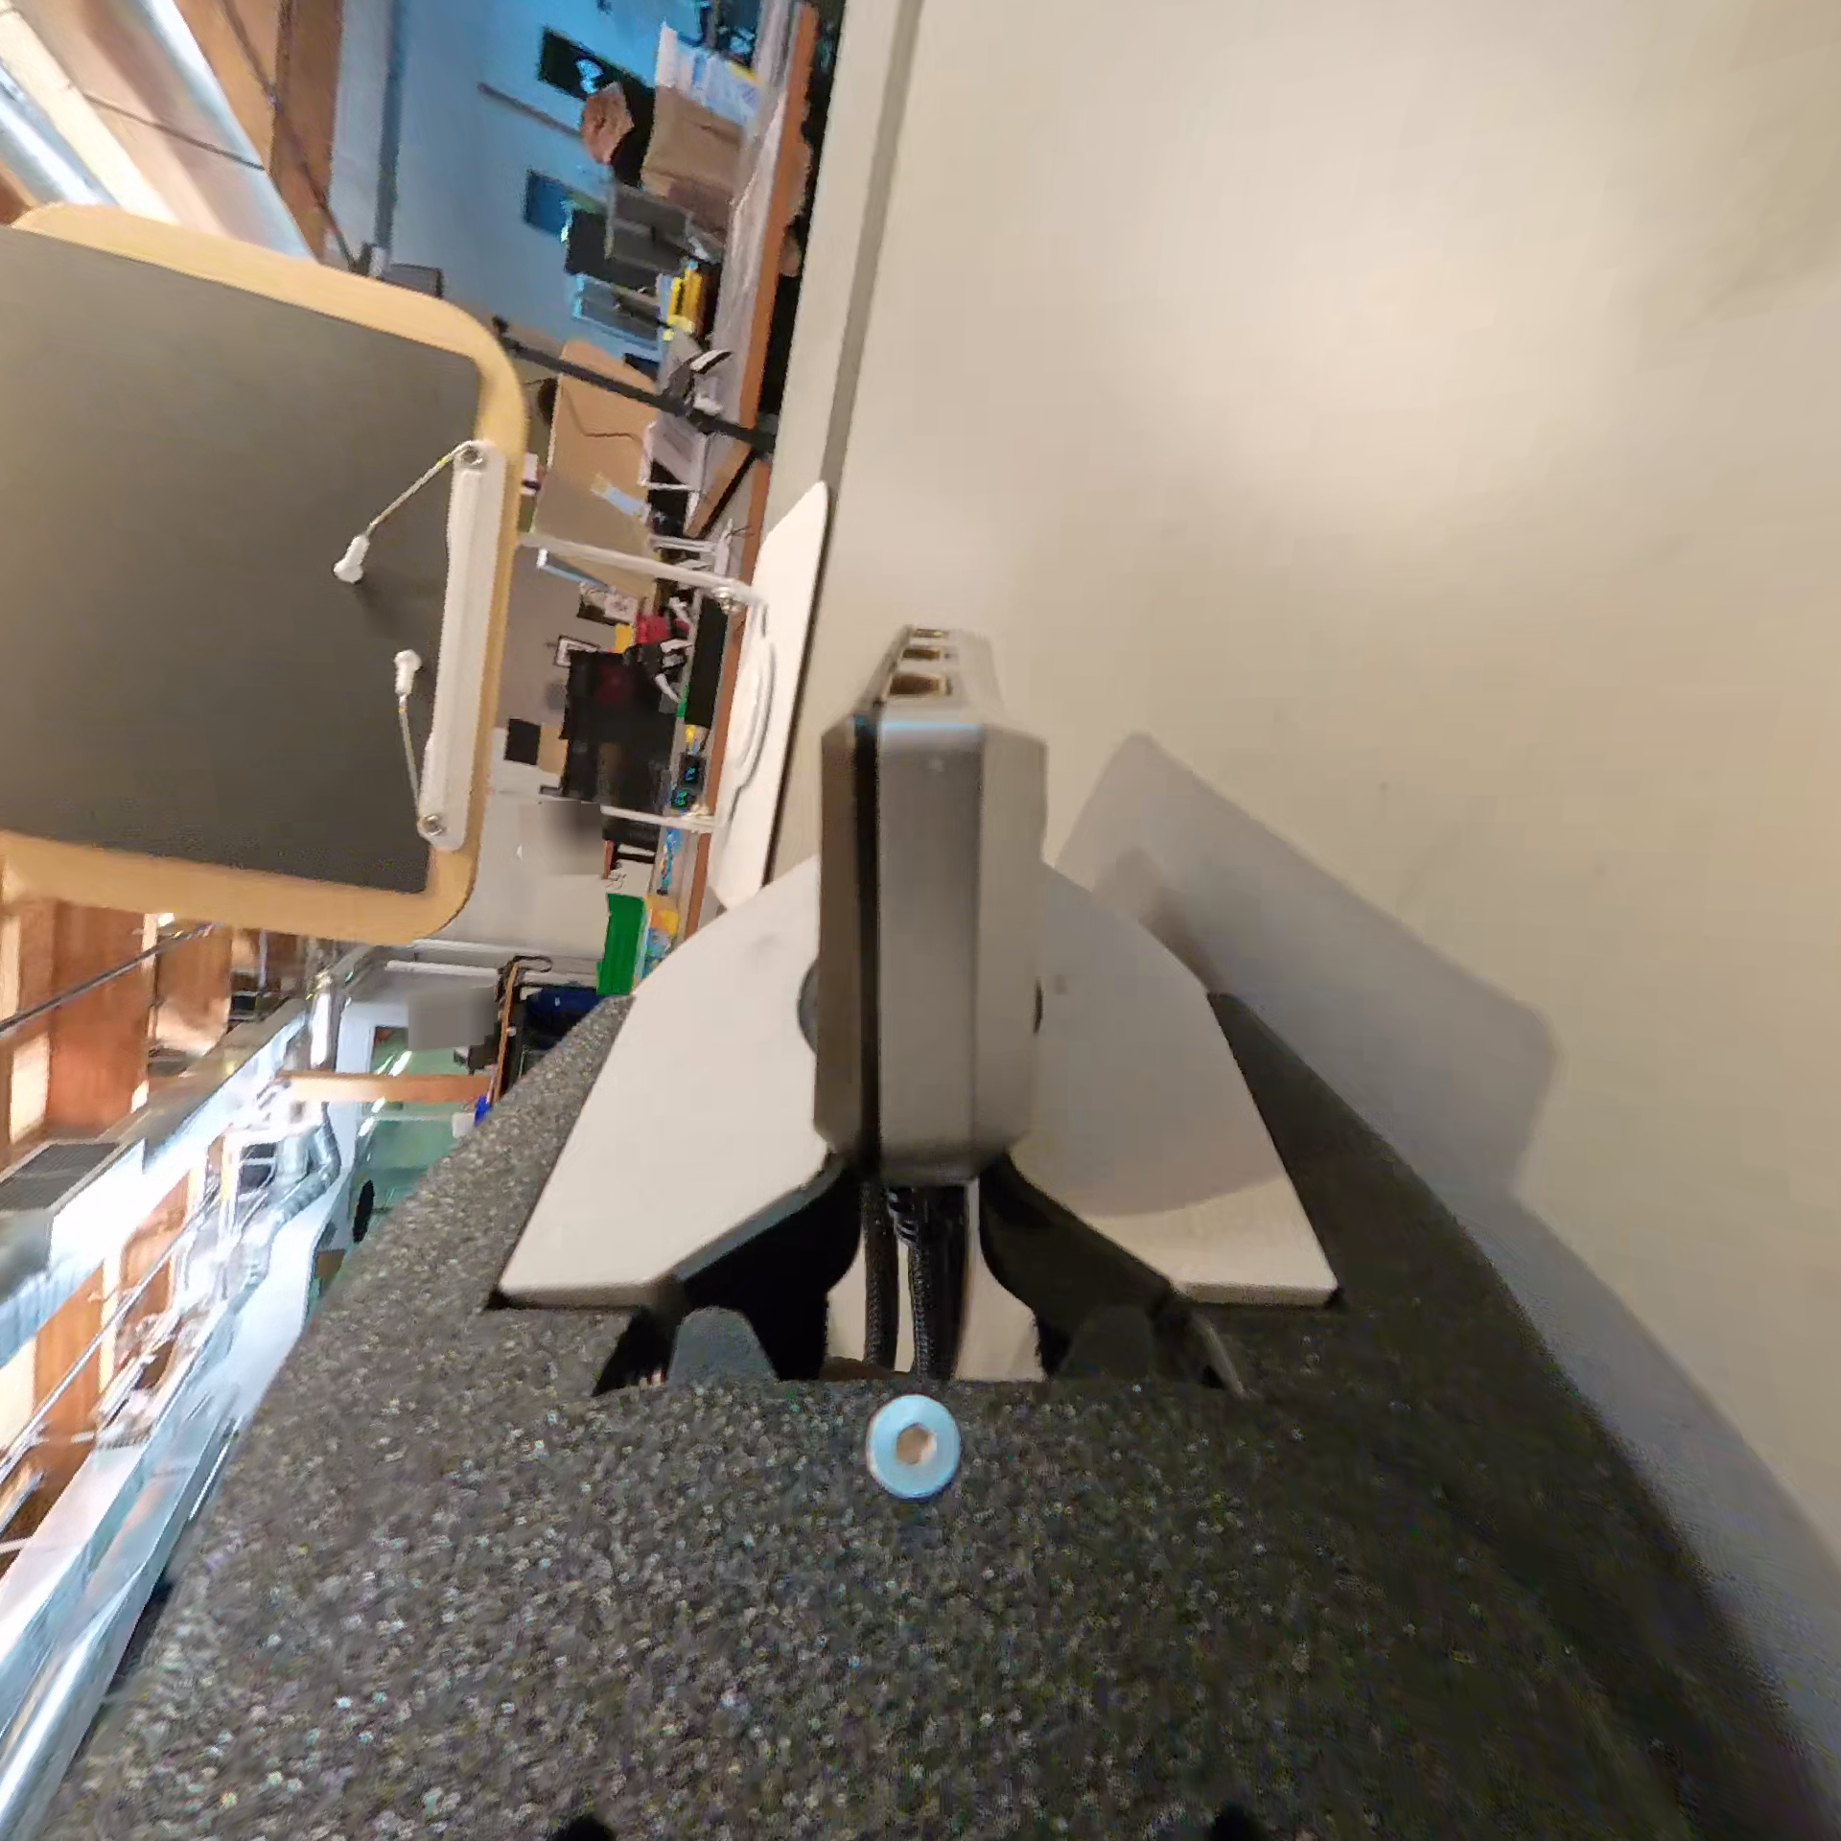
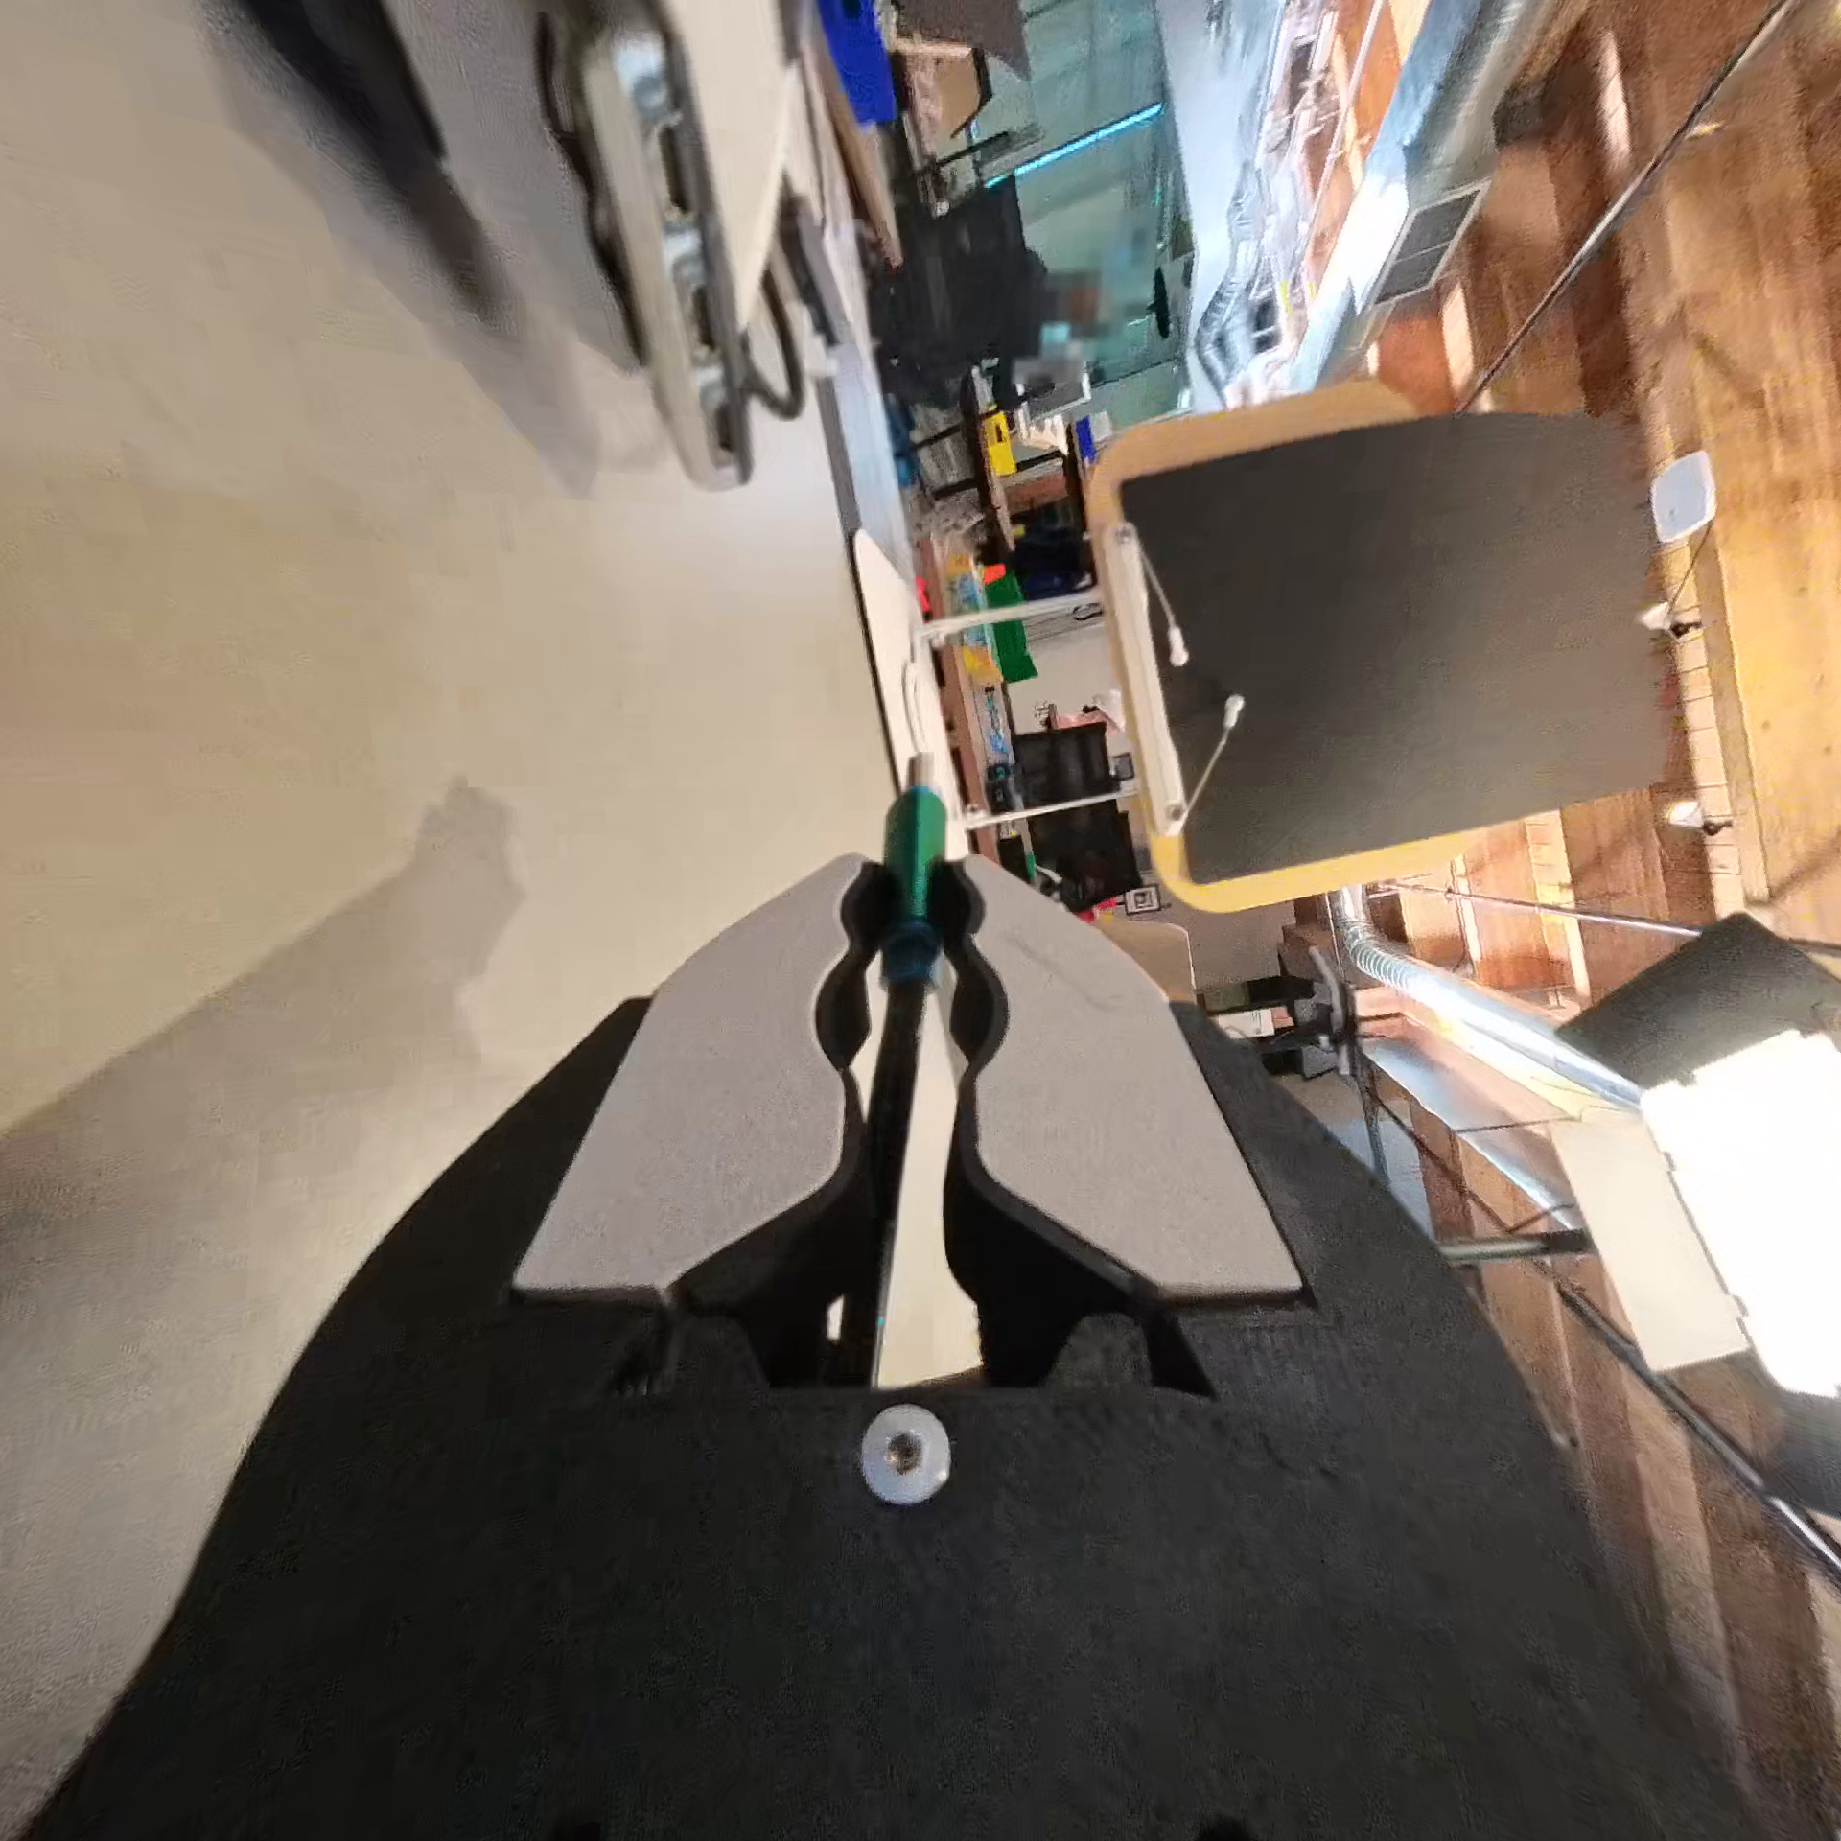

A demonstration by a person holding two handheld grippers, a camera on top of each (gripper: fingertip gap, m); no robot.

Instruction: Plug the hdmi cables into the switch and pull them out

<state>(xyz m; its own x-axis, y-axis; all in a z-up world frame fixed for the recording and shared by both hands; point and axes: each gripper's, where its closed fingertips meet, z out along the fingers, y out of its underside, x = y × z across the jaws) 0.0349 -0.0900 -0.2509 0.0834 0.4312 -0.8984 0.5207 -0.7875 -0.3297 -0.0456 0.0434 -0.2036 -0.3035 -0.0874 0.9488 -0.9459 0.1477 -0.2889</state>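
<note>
In the left wrist view my left gripper [image 1: 931, 897] is shut on the dark grey switch [image 1: 936, 946] and holds it on edge beside the cream table [image 1: 1395, 398]. Its row of ports [image 1: 921, 662] faces away from me. Black braided cables [image 1: 912, 1285] run back from its near end between the fingers. In the right wrist view my right gripper [image 2: 912, 877] is shut on a green HDMI plug [image 2: 909, 847]. The plug's metal tip [image 2: 921, 772] points forward and its black cable [image 2: 887, 1076] trails back. The switch [image 2: 677, 249] shows blurred at the upper left, apart from the plug.
A dark panel with a light wood rim [image 1: 229, 558] hangs beyond the table and also shows in the right wrist view [image 2: 1395, 638]. A white stand on a flat white base [image 1: 787, 677] sits at the table's far edge. Cluttered benches and boxes lie behind. The tips of one gripper are about 15 cm away from the tips of the other.
</note>
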